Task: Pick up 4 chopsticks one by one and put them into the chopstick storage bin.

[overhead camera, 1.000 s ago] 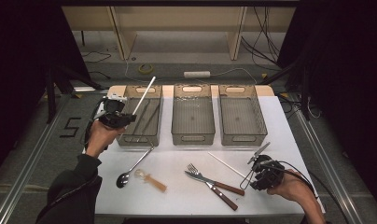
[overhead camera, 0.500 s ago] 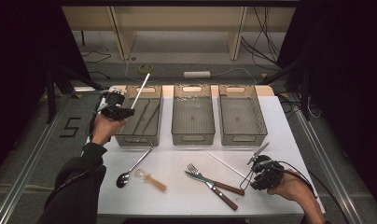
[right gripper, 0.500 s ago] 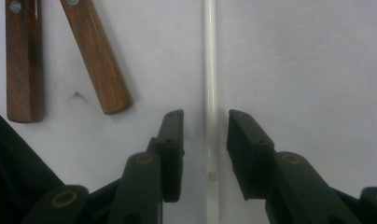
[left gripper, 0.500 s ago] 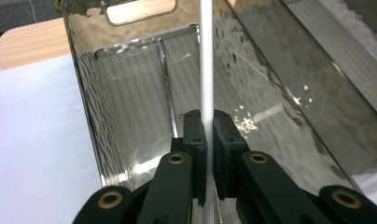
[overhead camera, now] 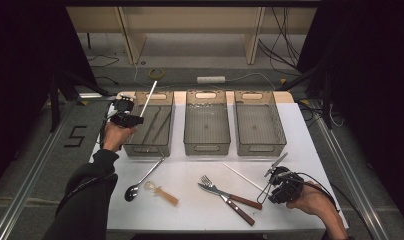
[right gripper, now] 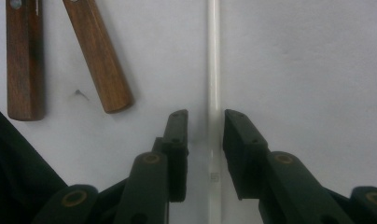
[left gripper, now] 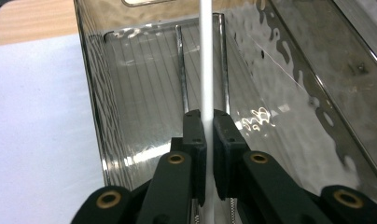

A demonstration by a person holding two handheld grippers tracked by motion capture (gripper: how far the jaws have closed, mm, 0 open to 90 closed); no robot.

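Left tool (left gripper: 209, 133) is clamped on a white chopstick (left gripper: 206, 56), tip angled up over the left bin (overhead camera: 135, 148), where metal chopsticks (left gripper: 181, 65) already lie. Right tool (right gripper: 205, 128) has just been closing around a second white chopstick (right gripper: 213, 60) flat on the tabletop (overhead camera: 295, 140), pads not yet pressing. Likely light, stiff, slick and prone to rolling; pinch mid-shaft. Left forearm reaches forward, right hand low at the near edge.

Three clear bins (overhead camera: 206, 131) in a row, two white chopsticks (overhead camera: 148, 99) – one raised at the left bin, one (overhead camera: 242, 176) on the table – plus one metal spoon (overhead camera: 144, 178), one fork (overhead camera: 229, 193), one knife (overhead camera: 227, 202), one plastic spoon (overhead camera: 161, 192).
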